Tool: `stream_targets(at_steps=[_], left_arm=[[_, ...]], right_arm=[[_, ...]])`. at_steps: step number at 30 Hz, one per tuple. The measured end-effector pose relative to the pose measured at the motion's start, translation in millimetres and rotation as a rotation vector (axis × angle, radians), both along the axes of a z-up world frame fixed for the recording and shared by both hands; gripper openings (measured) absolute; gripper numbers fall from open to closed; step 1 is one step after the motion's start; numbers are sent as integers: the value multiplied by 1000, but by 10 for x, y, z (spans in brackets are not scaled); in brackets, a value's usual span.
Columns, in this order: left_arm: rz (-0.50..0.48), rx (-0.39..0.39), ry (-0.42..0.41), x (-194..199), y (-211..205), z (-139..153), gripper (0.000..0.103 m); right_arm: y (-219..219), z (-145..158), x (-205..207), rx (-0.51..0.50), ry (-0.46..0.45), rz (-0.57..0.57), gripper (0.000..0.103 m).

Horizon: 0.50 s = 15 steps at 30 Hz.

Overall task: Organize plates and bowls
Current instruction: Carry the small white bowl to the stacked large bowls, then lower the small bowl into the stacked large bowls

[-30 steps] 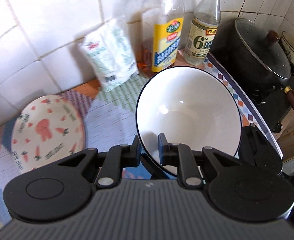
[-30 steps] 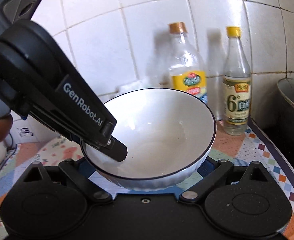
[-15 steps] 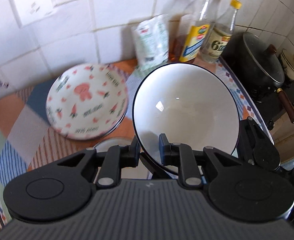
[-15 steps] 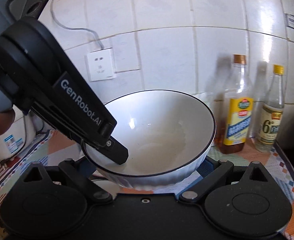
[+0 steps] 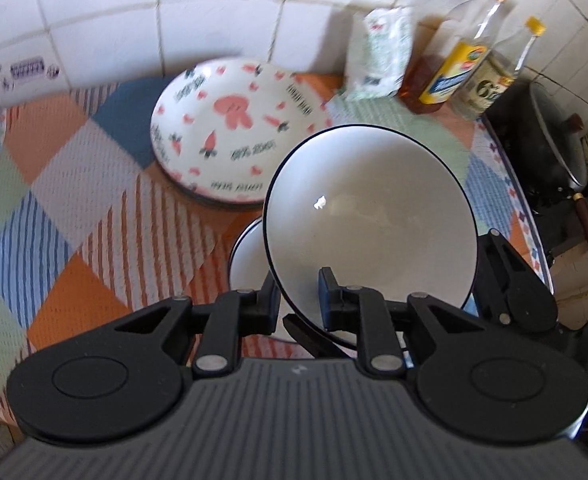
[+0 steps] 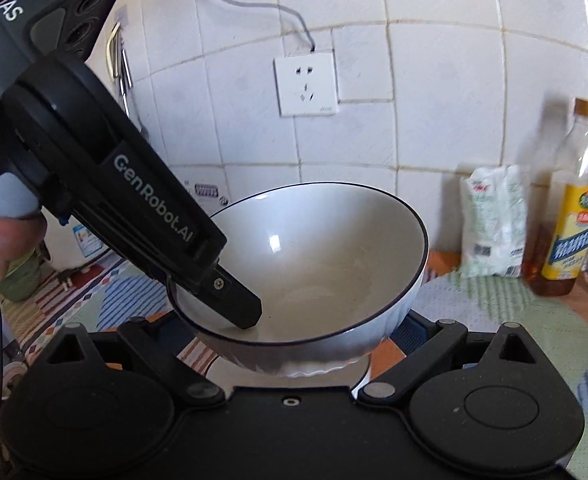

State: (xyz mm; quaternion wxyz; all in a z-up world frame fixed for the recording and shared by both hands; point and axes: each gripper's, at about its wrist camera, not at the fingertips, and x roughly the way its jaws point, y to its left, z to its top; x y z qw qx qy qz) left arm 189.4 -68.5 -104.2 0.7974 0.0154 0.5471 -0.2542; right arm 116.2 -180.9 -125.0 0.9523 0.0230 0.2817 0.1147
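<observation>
The left hand-held gripper [image 5: 300, 294] points steeply down, clamped shut on the near rim of a white bowl [image 5: 370, 220] with a thin dark edge, held tilted above the patchwork-covered table [image 5: 73, 200]. The right hand-held gripper [image 6: 294, 364] lies beneath the bowl, its arms spread to either side; I cannot tell whether its pads press the bowl. A second bowl [image 5: 245, 256] sits below, just beside the carrot-patterned plates [image 5: 229, 132].
</observation>
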Motion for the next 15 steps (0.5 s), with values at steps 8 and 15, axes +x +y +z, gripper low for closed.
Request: stream_targets(at_steps=[8,15], left_arm=[[43,-66,125,136,165,-326,20],[83,-113,183,240,244,-493,21]], right_arm=[[93,-183,6,-4,63,38,100],[162,-261,36,-67,90,66,100]])
